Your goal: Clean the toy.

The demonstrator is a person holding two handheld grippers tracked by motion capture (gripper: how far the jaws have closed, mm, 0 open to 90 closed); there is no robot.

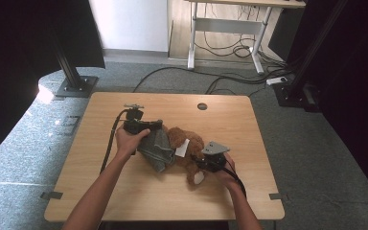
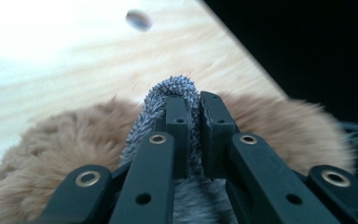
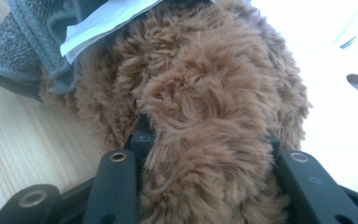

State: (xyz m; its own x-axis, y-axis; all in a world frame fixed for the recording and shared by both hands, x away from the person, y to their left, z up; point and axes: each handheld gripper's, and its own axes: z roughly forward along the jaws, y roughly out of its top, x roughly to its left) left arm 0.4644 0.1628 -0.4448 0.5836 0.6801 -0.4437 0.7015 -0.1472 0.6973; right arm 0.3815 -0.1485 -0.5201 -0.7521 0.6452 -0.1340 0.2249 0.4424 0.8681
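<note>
A brown plush teddy bear (image 1: 190,143) lies near the middle of the wooden table (image 1: 124,191). A grey knitted garment (image 1: 157,149) with a white label (image 1: 181,147) is partly on it. My left gripper (image 1: 157,130) is shut on a fold of that grey garment (image 2: 172,88), just above the bear's fur (image 2: 65,140). My right gripper (image 1: 202,162) is at the bear's lower end. Its jaws (image 3: 207,140) press on a thick furry part of the bear (image 3: 205,84). The grey garment (image 3: 32,42) and the label (image 3: 102,18) lie beyond.
A round cable hole (image 1: 201,106) sits at the table's far edge. On the carpet behind are black stand bases (image 1: 76,87), a white-legged desk (image 1: 230,26) and loose cables (image 1: 230,79). Bare tabletop extends left and toward the near edge.
</note>
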